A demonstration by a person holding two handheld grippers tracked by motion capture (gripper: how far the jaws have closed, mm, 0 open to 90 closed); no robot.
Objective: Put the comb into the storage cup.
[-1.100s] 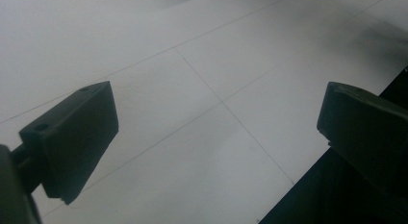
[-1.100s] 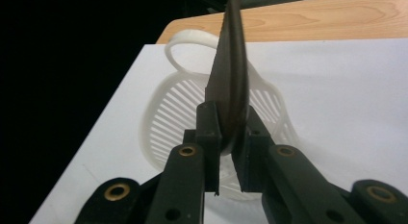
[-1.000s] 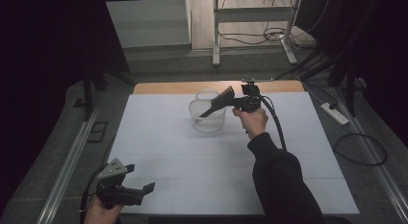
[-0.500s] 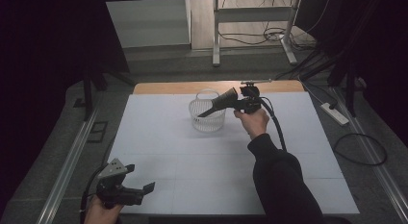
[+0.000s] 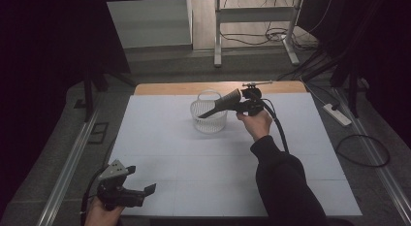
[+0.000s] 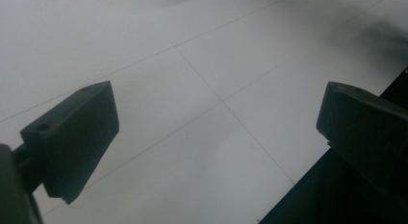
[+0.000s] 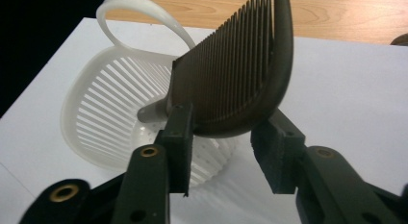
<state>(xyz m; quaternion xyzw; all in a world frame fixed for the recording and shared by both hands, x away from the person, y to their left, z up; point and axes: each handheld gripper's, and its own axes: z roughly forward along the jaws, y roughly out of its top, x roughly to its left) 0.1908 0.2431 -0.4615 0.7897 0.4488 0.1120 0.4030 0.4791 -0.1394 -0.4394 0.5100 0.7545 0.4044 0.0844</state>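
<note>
A dark wide-toothed comb [image 5: 220, 107] [image 7: 235, 80] is clamped in my right gripper [image 5: 237, 104] [image 7: 223, 152], handle end slanting down over a white slotted basket [image 5: 209, 120] [image 7: 106, 104] with a loop handle. The basket stands upright at the far middle of the white table top [image 5: 169, 153]. In the right gripper view the comb's teeth point up and left, its curved spine between the pads. My left gripper [image 5: 140, 194] [image 6: 216, 132] hovers low by the table's near left corner, open, with only white sheet between its jaws.
A strip of bare wood [image 5: 165, 88] runs along the table's far edge. A metal rail [image 5: 68, 168] flanks the left side. A power strip [image 5: 337, 114] and cables lie on the floor to the right. A frame with legs [image 5: 218, 37] stands beyond the table.
</note>
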